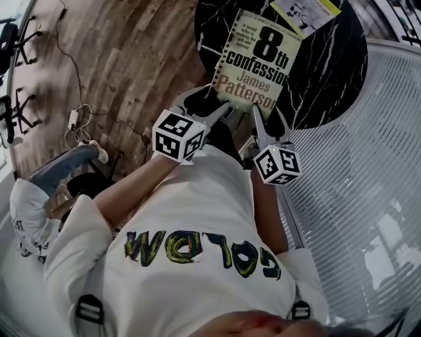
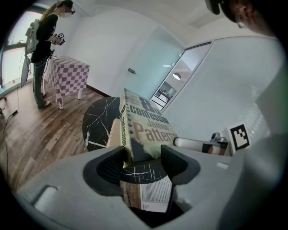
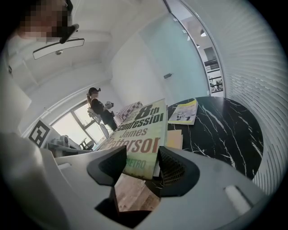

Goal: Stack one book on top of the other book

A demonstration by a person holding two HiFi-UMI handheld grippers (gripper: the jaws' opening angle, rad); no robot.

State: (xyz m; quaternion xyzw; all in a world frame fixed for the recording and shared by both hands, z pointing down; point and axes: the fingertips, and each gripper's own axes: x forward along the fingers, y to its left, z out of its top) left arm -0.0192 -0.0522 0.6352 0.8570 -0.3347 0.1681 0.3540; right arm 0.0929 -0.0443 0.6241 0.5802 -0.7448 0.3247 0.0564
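Head view: wooden floor (image 1: 118, 66) below the tongs and out past the left pair. Round black marble-veined desk (image 1: 329, 72) ahead of both tongs, running from just past the tips to well beyond them.

Paperback (image 1: 255, 62): cover up, title readable, near edge caught in both tongs, far edge pointing away over the desk. Appears raised at the near end and tilted up from the tips, judging by both gripper views. Contact between its far end and the desk not determinable.

Second book (image 1: 306, 13), thin and yellow-covered: flat on the desk, well beyond the tips, past the paperback's far edge and toward the right-tongs side. Untouched; stacking not yet done.

Left tongs (image 1: 220, 113): pinching the paperback at its near spine-side corner, one pad on each side of the corner. Right tongs (image 1: 261, 124): pinching the opposite near corner, spread wide to take the thickness, ribbed pad against the page edge.

Hazards from this position:
- Slip or drop to the floor. Cause: hold at two near corners only, most of the weight hanging beyond the tips. Keep both pinches firm.
- Twisted or creased cover. Cause: one pair of tongs travelling ahead of or above the other. Move both together.
- Second book shoved across the desk. Cause: sliding the paperback in low. Carry over, then lower from above.
- Skewed, overhanging stack. Cause: release before squaring up. Align first, then spread the tongs.
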